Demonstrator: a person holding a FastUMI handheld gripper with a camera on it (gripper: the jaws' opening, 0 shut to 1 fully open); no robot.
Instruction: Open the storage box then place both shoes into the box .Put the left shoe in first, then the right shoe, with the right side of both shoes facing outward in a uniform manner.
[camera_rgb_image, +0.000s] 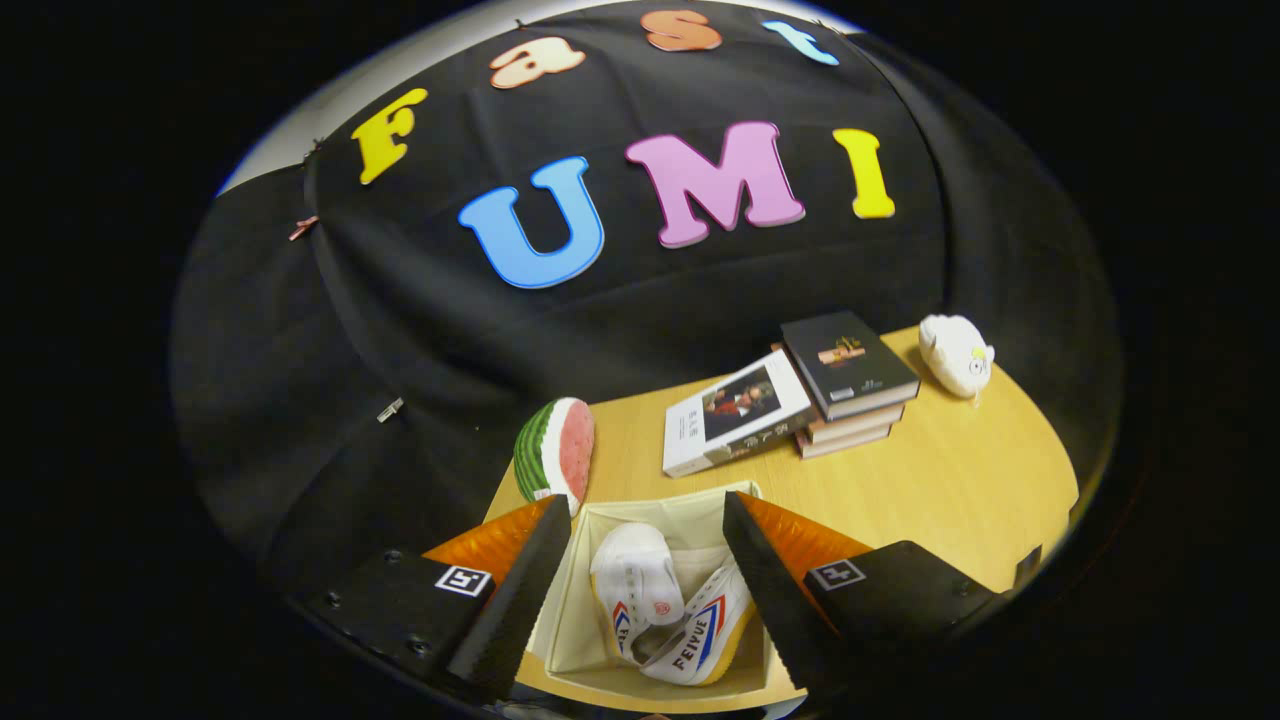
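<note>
A cream fabric storage box (655, 510) stands open on the wooden table, below and between my fingers. Inside it lie two white canvas shoes with red and blue stripes. One shoe (633, 583) rests toe toward the box's far wall. The other shoe (705, 625) leans on its side against it, nearer me, its yellowish sole turned toward the right finger. My gripper (648, 512) hovers above the box, open, with nothing between its fingers (525, 590).
A watermelon-slice toy (556, 450) stands just beyond the box's far left corner. Past the box, a white-covered book (735, 412) leans on a stack of books (850, 385). A white plush toy (957, 353) sits at the table's far right.
</note>
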